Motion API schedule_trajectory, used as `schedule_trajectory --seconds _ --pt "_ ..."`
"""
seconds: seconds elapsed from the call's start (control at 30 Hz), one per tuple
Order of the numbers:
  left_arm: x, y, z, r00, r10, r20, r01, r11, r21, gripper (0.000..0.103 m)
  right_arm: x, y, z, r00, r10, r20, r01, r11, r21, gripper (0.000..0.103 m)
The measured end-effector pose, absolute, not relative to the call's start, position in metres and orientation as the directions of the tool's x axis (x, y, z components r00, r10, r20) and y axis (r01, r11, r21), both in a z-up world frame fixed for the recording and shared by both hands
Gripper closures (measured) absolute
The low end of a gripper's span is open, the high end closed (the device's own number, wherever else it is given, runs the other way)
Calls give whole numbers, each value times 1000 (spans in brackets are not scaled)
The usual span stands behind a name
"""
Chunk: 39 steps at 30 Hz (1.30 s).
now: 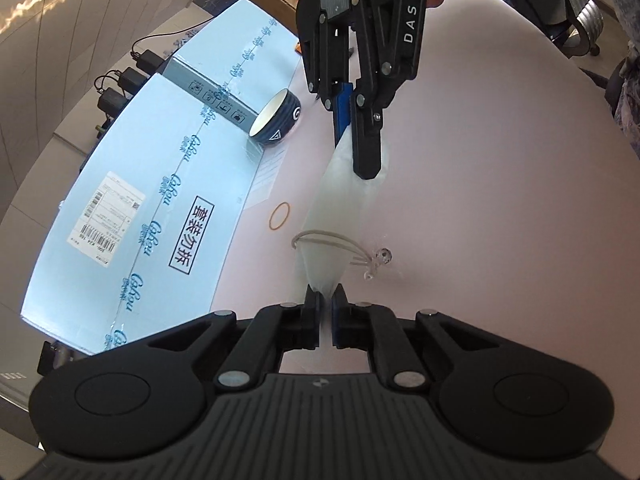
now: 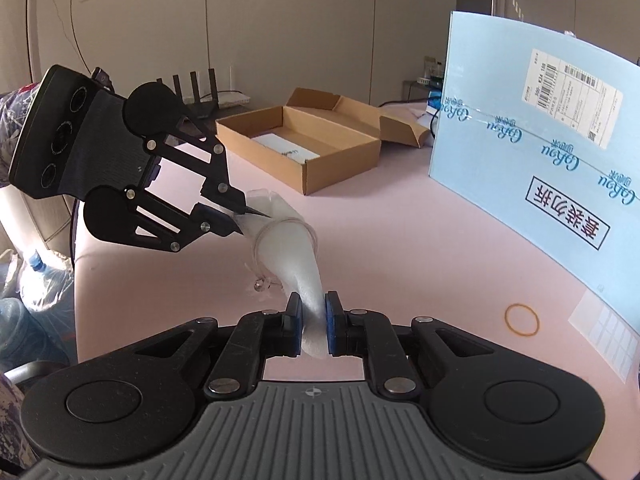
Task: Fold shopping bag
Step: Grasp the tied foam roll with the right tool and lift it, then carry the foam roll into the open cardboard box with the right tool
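The white shopping bag is rolled into a long thin bundle and held above the pink table. A beige cord with a clear bead loops around it near the left end. My left gripper is shut on one end of the bag. My right gripper is shut on the other end. In the right wrist view the bag runs from my right gripper up to my left gripper, with the cord around it.
A large light blue carton lies along the left, also in the right wrist view. A dark bowl sits by it. A yellow rubber band lies on the table. An open cardboard box stands at the back.
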State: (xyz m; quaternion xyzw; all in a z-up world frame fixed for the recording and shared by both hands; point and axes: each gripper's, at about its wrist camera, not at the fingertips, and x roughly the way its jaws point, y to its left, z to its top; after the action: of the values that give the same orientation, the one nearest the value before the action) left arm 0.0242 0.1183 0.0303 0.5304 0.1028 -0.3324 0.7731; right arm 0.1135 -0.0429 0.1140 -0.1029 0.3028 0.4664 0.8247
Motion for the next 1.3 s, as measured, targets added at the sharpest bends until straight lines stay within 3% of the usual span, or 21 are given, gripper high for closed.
schedule_trajectory --seconds 0.33,0.5,0.8,1.17,1.23,1.3 --pt "61 228 55 873 -85 -481 484 288 827 96 203 89 114 358 828 -432 -871 462 164 93" --pt "96 281 63 876 0 -482 430 453 781 95 228 134 101 351 849 -396 -890 434 141 93" --pt "129 324 35 827 62 -559 431 568 701 95 273 176 69 312 830 -462 -802 491 340 93" --pt "143 336 29 801 64 -595 385 706 594 95 271 192 49 284 784 -552 -800 511 314 90" --pt "144 337 29 802 70 -594 374 717 589 94 269 194 48 292 776 -559 -806 515 293 85" --pt "145 339 28 801 79 -594 362 726 585 90 267 194 48 295 768 -568 -807 519 283 66"
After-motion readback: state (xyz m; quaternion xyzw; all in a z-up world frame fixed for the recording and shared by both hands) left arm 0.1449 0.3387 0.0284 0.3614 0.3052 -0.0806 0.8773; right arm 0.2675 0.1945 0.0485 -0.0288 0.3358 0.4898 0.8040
